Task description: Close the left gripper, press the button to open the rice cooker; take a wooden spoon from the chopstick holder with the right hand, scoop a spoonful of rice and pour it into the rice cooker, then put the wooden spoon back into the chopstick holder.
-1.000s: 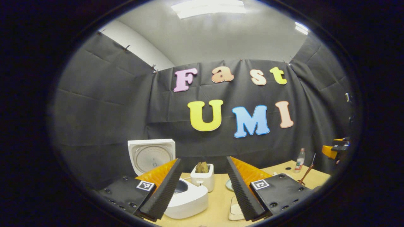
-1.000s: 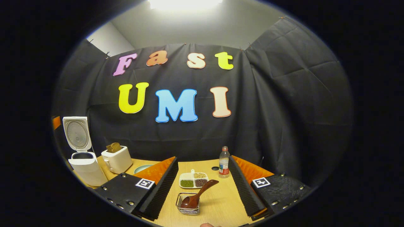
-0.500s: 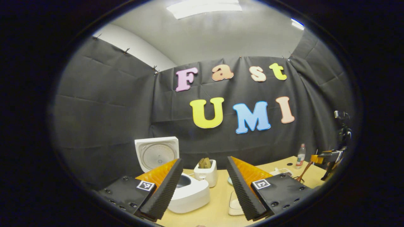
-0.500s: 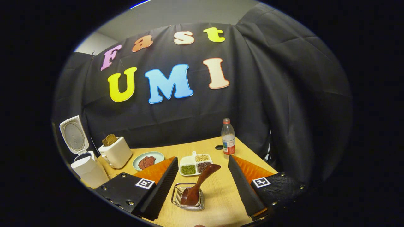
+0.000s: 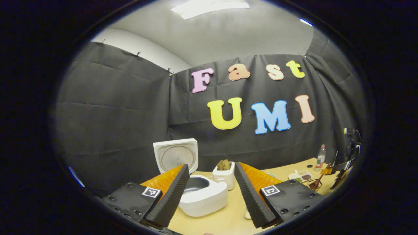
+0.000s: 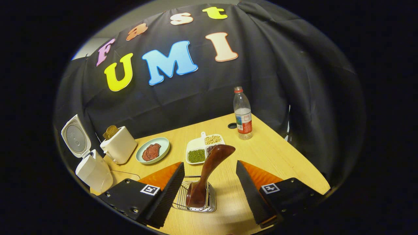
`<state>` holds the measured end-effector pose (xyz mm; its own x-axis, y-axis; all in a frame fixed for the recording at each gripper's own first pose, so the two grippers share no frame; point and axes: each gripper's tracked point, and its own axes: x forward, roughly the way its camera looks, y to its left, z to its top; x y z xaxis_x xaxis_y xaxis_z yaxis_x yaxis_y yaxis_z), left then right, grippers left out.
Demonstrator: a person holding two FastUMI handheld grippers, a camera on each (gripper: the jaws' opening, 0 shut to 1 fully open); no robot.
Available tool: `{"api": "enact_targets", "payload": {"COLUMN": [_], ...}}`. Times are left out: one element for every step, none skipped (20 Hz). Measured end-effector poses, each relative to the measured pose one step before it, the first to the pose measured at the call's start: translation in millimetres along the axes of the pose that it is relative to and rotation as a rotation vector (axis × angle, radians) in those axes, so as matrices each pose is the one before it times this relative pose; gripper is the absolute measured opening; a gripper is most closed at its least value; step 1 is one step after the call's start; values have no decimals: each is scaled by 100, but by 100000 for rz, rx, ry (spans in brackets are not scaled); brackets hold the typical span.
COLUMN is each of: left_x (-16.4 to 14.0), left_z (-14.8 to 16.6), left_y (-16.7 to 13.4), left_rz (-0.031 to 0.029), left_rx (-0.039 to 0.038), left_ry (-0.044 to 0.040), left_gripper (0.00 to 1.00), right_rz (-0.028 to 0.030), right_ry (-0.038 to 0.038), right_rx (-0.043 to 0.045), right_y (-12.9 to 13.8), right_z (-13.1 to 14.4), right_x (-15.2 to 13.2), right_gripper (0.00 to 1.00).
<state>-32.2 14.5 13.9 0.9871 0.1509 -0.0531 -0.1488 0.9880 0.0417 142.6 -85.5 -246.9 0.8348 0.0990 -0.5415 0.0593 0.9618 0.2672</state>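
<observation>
The white rice cooker stands with its lid up, just beyond my left gripper, which is open and holds nothing. In the right gripper view the cooker is at far left. A dark wooden spoon stands bowl-down in the wire chopstick holder. My right gripper is open, its fingers on either side of the spoon's handle without touching it. Behind the spoon lies a white divided dish with grains and beans. The right gripper also shows far right in the left gripper view.
On the wooden table stand a white toaster with bread, a pale plate with a reddish piece of food, and a plastic bottle at the back. A small hole lies beside the bottle. Black cloth walls enclose the table.
My right gripper has tilted down and moved in on the holder, so the spoon's handle now rises between its fingers. The left gripper's view has swung left; the open cooker sits more central.
</observation>
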Motion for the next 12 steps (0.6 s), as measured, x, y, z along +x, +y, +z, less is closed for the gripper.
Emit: {"api": "enact_targets", "payload": {"left_x": [-48, -54, -104, -63, -109, 46, -106, -102, -144, -49, -104, -129], "left_z": [-123, -6, -26, 75, 2, 57, 27, 15, -39, 17, -89, -309], "left_y": [125, 90, 42, -90, -235, -209, -365, -261, 47, -114, -170, -221], "left_rz": [927, 831, 994, 390, 259, -65, -69, 188, 698, 226, 96, -32], "left_rx": [63, 202, 477, 606, 723, 617, 410, 248, 262, -48, -195, -286], "left_ry": [390, 362, 170, -260, -268, -177, -169, 77, -219, -161, 168, 389], "left_gripper": [95, 94, 92, 92, 92, 92, 92, 96, 96, 96, 95, 93], "right_rz": [859, 1466, 2401, 1015, 963, 93, -2862, 869, 1217, 241, -339, 1344], "right_ry": [1186, 1427, 2164, 537, 739, 1145, -139, -617, 65, 48, -251, -634], "right_rx": [70, -289, 553, 1060, 606, 139, 154, 1066, 353, -642, -82, 585], "right_y": [113, 189, 402, 170, -25, -89, -470, 120, 240, 231, -726, 271], "right_z": [-298, -355, -381, -146, 302, -330, -131, 362, -97, 126, 886, -553], "right_x": [561, 531, 489, 540, -3, 192, 288, -64, 528, -509, -54, 769], "right_gripper": [92, 92, 90, 82, 73, 65, 73, 48, 24, 28, 28, 19]}}
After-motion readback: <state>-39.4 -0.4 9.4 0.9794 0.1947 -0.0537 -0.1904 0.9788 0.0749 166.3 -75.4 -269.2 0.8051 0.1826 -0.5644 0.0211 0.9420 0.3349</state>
